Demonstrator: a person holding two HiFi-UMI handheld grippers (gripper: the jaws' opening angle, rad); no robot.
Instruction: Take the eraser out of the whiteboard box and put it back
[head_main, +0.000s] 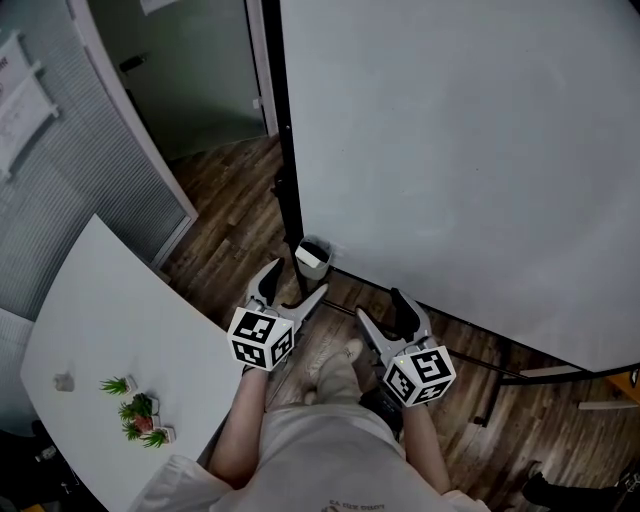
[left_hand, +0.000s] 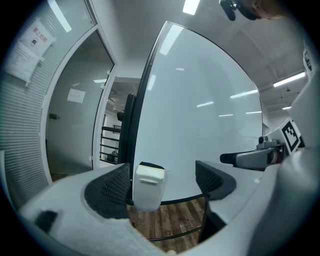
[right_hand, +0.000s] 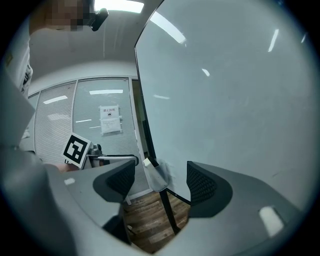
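- Right now the whiteboard box (head_main: 313, 258) hangs at the lower left corner of the whiteboard (head_main: 470, 150), just beside the dark stand post (head_main: 285, 170).
- The eraser (left_hand: 151, 165) sits inside the box. Only a dark strip shows at the box's mouth, so I cannot make out its full shape.
- The left gripper (head_main: 297, 282) has its jaws spread wide and grips nothing. In its own view the box appears between them, nearer the left jaw, but it is ahead of the tips and not touching either one.
- The right gripper (head_main: 380, 307) is just as wide open and empty. It is held lower and to the right, with the box farther off.
- The eraser is probably light, with a soft felt face and a stiffer back. I'd say the firmer long sides, on the part above the rim, are the place to pinch.
- A gentle squeeze should be enough, since felt gives under the pads.
- The box looks like thin plastic stuck to the board. Pulling the eraser straight up should keep the box from being dragged or knocked loose.
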